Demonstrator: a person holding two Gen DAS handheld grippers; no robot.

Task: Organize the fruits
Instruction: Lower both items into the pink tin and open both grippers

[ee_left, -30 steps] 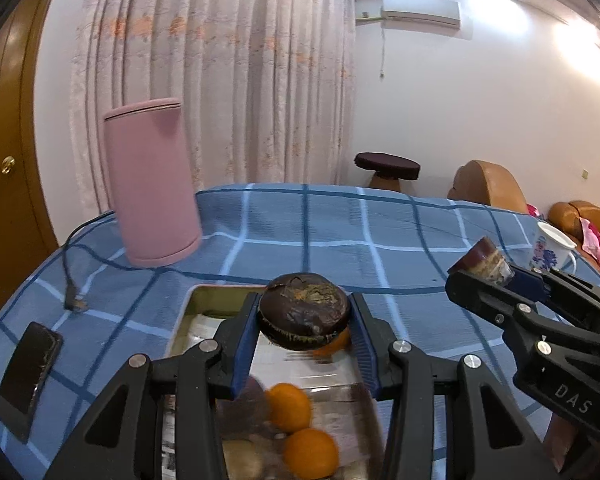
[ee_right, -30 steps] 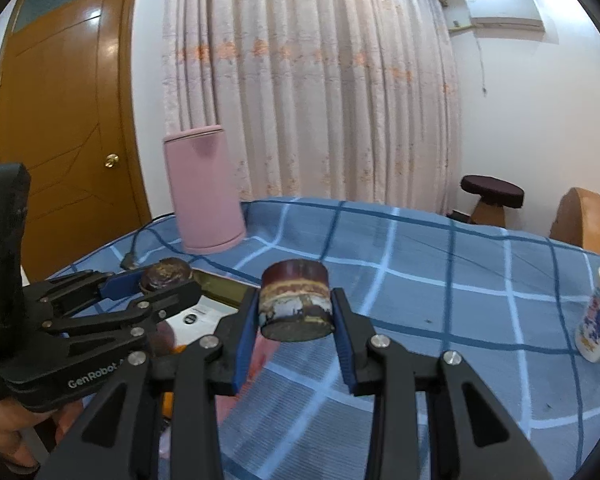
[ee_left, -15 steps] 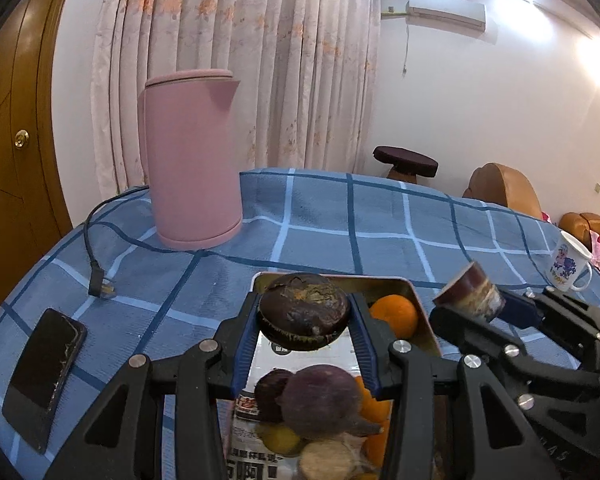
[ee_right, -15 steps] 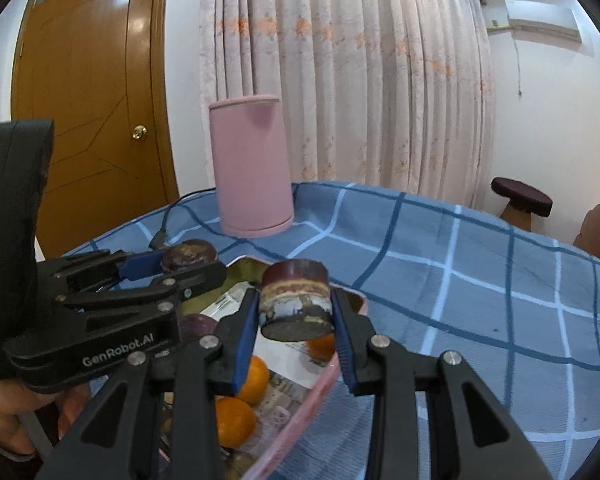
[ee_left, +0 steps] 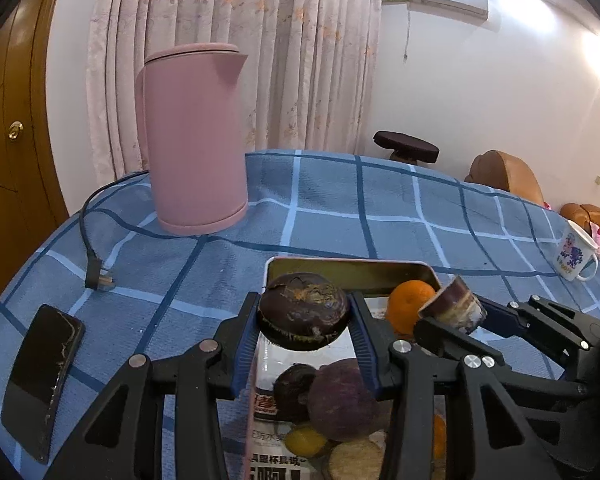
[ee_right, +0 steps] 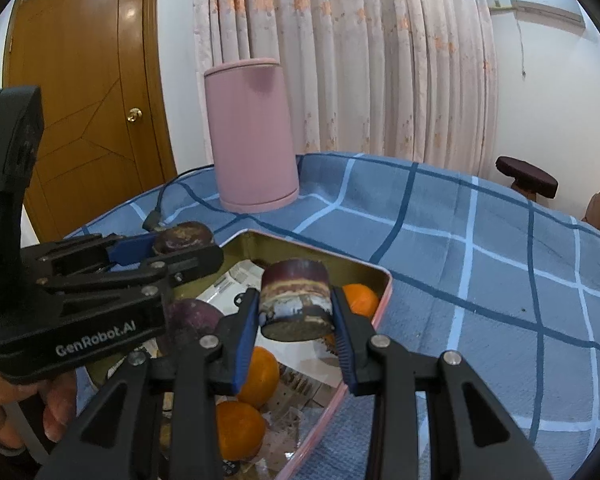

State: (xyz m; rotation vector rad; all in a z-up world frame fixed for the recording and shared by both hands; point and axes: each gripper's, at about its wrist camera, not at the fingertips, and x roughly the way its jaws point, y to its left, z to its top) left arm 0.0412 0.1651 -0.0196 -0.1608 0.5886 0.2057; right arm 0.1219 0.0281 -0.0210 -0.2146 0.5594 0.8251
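Note:
My left gripper is shut on a dark purple round fruit and holds it above the metal tray. In the right wrist view the left gripper comes in from the left with that fruit. My right gripper is shut on a short dark cut stalk piece over the tray. The same piece shows at the right of the left wrist view. Oranges and purple fruits lie in the tray on newspaper.
A pink kettle stands at the back of the blue checked tablecloth, its cord and plug trailing left. A black phone lies near the left edge. A white mug stands far right. A hand holds the left gripper.
Both grippers have moved over the tray with their pieces still held. The kettle and tray now sit closer and more central in both views.

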